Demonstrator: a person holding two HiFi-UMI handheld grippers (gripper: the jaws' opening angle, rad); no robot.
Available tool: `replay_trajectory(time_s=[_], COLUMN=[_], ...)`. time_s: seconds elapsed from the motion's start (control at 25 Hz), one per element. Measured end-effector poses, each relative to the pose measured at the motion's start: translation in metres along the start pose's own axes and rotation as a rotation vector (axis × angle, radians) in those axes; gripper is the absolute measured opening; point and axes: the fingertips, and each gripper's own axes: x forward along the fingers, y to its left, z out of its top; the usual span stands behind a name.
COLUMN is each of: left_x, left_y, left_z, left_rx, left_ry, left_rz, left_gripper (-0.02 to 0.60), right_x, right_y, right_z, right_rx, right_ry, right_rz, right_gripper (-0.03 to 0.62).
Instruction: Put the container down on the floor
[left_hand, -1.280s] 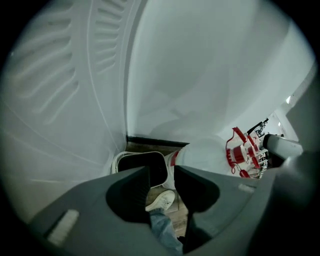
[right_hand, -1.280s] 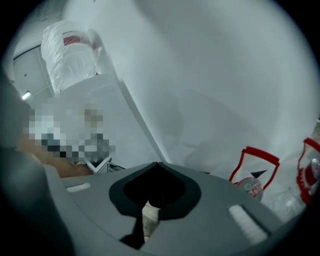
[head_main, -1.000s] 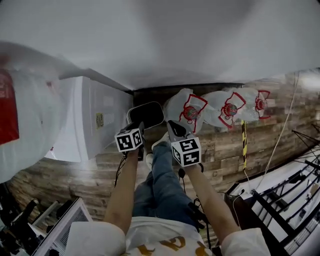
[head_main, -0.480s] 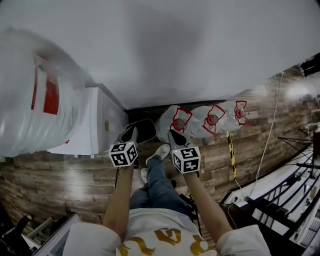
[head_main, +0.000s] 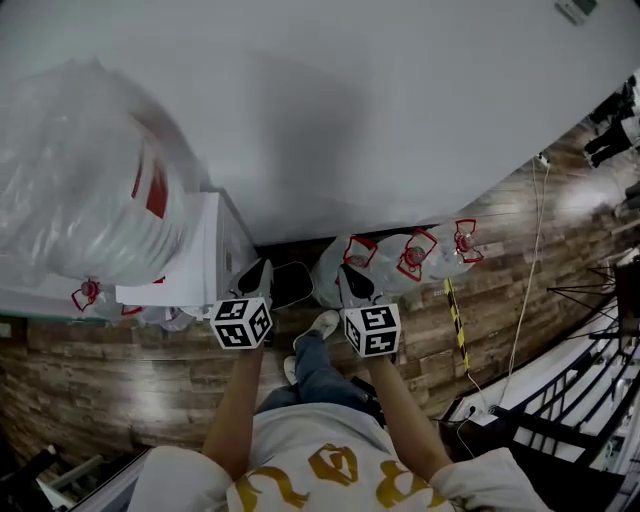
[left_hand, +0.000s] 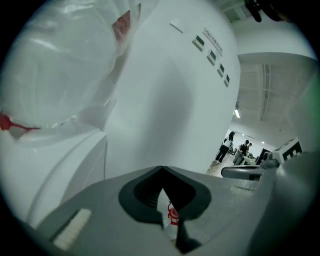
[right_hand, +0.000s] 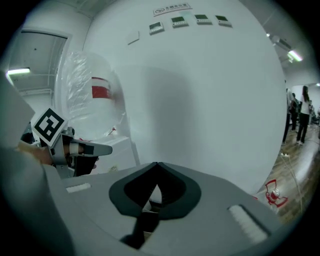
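Showing container (head_main: 292, 284) on floor (head_main: 120, 370) only in head view, left claw (left_hand: 161, 171) and right claw (right_hand: 157, 166) both pressed together

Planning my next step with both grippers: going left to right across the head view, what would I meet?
Wrapped jug → left gripper → right gripper → striped tape → white cable.

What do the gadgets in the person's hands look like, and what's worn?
The left hand-held gripper and right hand-held gripper are grey with dark-lined jaws; each carries a white cube printed with black square markers. The forearms are bare; the shirt is white, short-sleeved, with gold print.
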Motion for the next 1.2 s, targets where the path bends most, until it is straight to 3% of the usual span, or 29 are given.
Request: replay_trajectory(time_s=[0.28, 0.56, 1.2], left_x=[-0.052, -0.078, -0.087], left_y=[-0.021, -0.043, -0.038], left_z=[0.040, 0.056, 0.061], left_rx=[0.089, 0.097, 0.086], left_ry=[-0.071, -0.134, -0.147], left_rz=[0.002, -0.005, 0.003], left_gripper=[0.002, 0.002, 0.002], right_x=[-0.036, -0.059, -0.074], right_y=[0.019, 0.030, 0.036], right_z=[0.042, 0.073, 0.064], right_rx=[-0.017, -0.053, -0.030], right_ry=[-0.101, -0.181, -0.180], right_rz=[-0.005, 0.003, -0.006], right_gripper=[0.023, 0.023, 0.023])
